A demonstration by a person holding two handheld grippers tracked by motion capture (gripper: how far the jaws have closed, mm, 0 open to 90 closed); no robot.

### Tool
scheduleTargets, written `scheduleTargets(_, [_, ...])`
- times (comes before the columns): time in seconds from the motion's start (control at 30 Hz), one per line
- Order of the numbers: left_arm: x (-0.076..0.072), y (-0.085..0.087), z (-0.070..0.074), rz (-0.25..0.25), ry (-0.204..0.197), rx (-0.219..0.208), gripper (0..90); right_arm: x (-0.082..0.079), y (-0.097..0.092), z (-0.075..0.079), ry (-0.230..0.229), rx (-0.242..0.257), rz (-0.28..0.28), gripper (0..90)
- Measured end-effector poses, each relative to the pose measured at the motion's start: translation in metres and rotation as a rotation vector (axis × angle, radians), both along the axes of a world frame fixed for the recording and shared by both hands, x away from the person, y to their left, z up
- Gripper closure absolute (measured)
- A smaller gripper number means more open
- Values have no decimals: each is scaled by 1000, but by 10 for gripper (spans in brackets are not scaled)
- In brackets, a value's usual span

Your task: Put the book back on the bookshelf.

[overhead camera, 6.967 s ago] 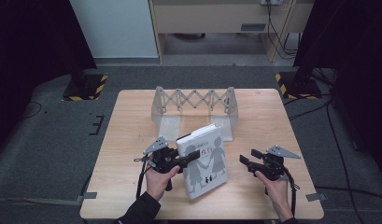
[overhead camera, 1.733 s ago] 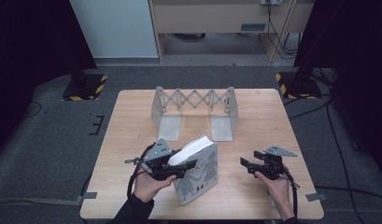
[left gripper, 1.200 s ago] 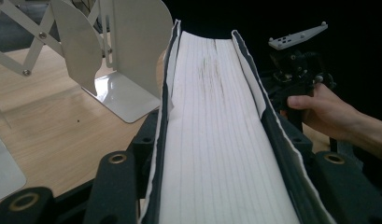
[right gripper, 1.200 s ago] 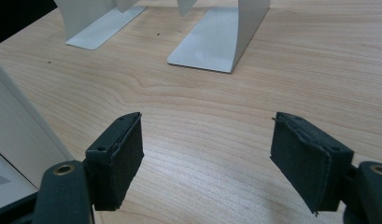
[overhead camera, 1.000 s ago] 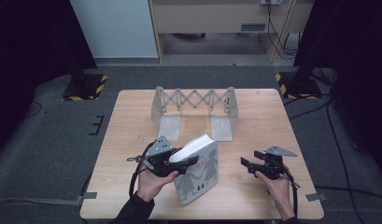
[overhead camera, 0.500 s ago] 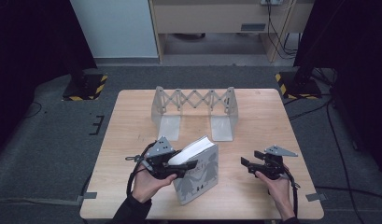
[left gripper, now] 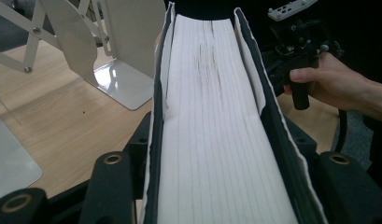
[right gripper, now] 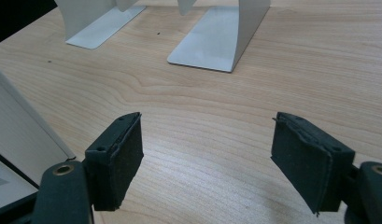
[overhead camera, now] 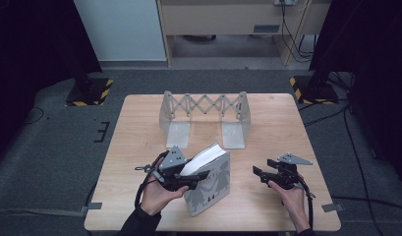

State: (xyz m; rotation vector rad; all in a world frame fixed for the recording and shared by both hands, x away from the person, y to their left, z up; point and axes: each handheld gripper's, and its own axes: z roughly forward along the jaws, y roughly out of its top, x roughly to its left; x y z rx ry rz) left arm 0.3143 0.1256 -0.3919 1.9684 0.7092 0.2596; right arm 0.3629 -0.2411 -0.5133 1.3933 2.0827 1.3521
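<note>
In the left gripper view the book [left gripper: 216, 116] runs off the near edge, its covers hidden behind the jaws. In the high view the left gripper [overhead camera: 188, 178] hides part of the book's cover; the cover figures are too small to identify. Both forearms are cut off at the near edge. In the right gripper view the expanding book rack [right gripper: 216, 37] is cropped at the far edge.

books: 1 [overhead camera: 208, 184] | expanding bookends: 1 [overhead camera: 203, 118] | hand-held grippers: 2 [overhead camera: 201, 178] [overhead camera: 257, 173] | tables: 1 [overhead camera: 287, 128]
</note>
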Motion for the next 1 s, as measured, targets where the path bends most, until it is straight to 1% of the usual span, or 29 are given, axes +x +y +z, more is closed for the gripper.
scheduleTargets(0.17, [0,0,0,8,4,2,464,0,1,0,4,-2,0,249])
scheduleTargets(0.23, [0,0,0,12,8,-11,472,0,1,0,-1,-2,0,250])
scheduleTargets(0.3, [1,0,0,15,1,-20,476,0,0,0,0,-4,1,250])
scheduleTargets(0.5, [4,1,0,26,1,-42,487,0,0,0,1,-2,-1,251])
scheduleTargets(0.53, [4,0,0,34,-6,-50,489,0,0,1,-1,2,-4,252])
scheduleTargets(0.57, [4,0,1,38,-12,-49,489,0,0,1,-1,2,-4,252])
scheduleTargets(0.6, [2,-2,2,40,-31,-46,491,0,-1,1,0,2,-3,253])
scheduleTargets(0.63, [2,-2,2,40,-31,-46,492,0,-1,1,0,2,-3,253])
scheduleTargets(0.7, [1,-3,4,44,-44,-37,493,0,-1,1,-1,3,-5,253])
scheduleTargets(0.73, [2,-2,4,35,-40,-34,493,1,-1,1,0,4,-6,253])
scheduleTargets(0.83, [3,0,3,34,-33,-35,490,1,-1,1,1,5,-7,254])
scheduleTargets(0.87, [3,2,3,26,-23,-32,490,0,-2,1,1,6,-8,254])
scheduleTargets(0.93, [3,2,3,20,-16,-26,488,0,-1,1,0,5,-7,254])
scheduleTargets(1.0, [2,3,3,12,-15,-25,482,0,-1,1,2,2,-6,253])
